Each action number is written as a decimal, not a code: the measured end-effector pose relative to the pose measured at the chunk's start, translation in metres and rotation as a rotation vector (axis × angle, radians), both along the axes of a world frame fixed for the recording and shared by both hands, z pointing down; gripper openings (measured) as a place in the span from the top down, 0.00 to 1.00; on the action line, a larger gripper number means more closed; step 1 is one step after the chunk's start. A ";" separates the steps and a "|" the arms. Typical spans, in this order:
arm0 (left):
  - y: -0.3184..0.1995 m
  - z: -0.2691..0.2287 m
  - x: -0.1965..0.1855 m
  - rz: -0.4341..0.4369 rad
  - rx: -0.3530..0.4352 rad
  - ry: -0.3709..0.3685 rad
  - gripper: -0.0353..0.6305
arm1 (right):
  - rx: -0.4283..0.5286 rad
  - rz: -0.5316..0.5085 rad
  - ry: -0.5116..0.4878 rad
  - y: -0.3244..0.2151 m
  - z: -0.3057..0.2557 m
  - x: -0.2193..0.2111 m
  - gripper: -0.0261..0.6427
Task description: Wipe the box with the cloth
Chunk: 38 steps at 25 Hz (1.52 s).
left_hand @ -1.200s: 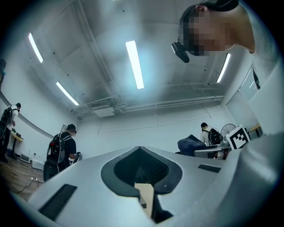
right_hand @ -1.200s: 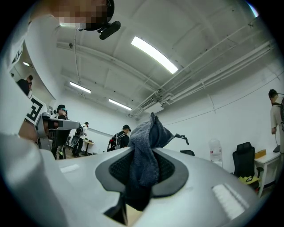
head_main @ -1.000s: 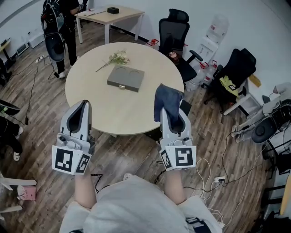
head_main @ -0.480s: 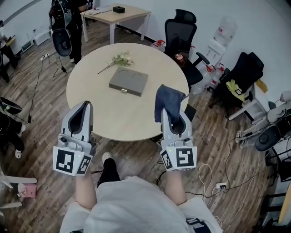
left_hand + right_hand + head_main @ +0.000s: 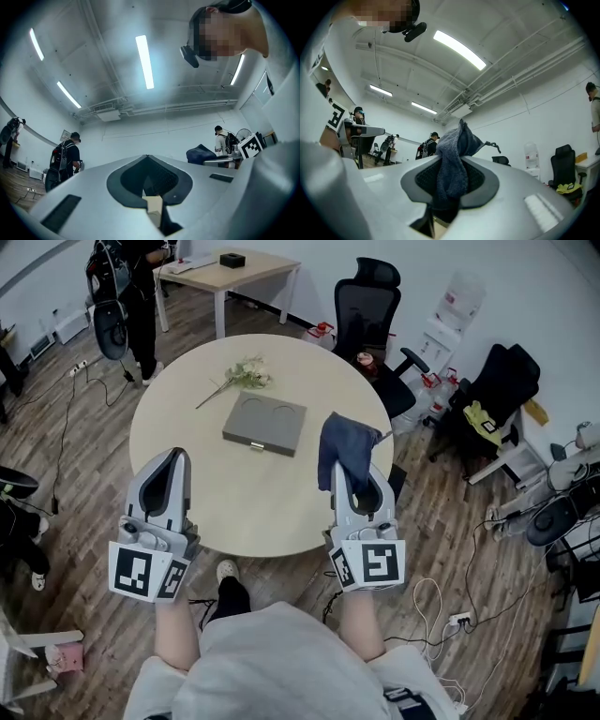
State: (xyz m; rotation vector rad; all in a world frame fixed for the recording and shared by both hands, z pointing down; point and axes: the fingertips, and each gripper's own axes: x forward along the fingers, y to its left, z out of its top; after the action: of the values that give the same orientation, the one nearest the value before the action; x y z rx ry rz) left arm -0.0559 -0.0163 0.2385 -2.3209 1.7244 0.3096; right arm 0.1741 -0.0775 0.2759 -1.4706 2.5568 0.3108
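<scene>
A flat grey box (image 5: pixel 264 423) with two round hollows in its lid lies on the round beige table (image 5: pixel 187 442), past the middle. Both grippers are held upright over the near table edge, well short of the box. My right gripper (image 5: pixel 359 476) is shut on a dark blue cloth (image 5: pixel 343 448) that sticks up from its jaws. In the right gripper view the cloth (image 5: pixel 452 154) fills the right gripper (image 5: pixel 451 187) and flops over its tip. My left gripper (image 5: pixel 166 474) holds nothing. The left gripper view shows the left gripper (image 5: pixel 147 159) shut and pointing at the ceiling.
A sprig of flowers (image 5: pixel 239 379) lies behind the box. Black office chairs (image 5: pixel 370 306) stand behind and to the right of the table. A wooden desk (image 5: pixel 225 273) and a person with a backpack (image 5: pixel 117 296) are at the back left. Cables (image 5: pixel 441 601) lie on the floor.
The person has stepped towards the table, so the box and table sit nearer and lower in the head view. Both grippers keep their pose, and the cloth stays gripped.
</scene>
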 end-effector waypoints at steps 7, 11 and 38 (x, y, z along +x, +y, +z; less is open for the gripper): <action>-0.052 -0.005 -0.036 0.051 0.003 0.003 0.94 | 0.002 0.043 0.007 -0.040 -0.004 -0.036 0.83; -0.078 -0.003 -0.053 0.081 -0.007 0.004 0.94 | -0.006 0.067 0.010 -0.059 -0.003 -0.053 0.83; -0.140 0.049 -0.096 0.231 -0.117 0.030 0.94 | -0.188 0.154 0.027 -0.101 0.051 -0.116 0.83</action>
State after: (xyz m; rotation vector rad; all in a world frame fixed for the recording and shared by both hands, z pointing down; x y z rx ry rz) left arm -0.1516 -0.1565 0.2879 -2.6185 1.5261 0.2927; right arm 0.0582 -0.1787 0.3273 -1.7447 2.5587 0.1133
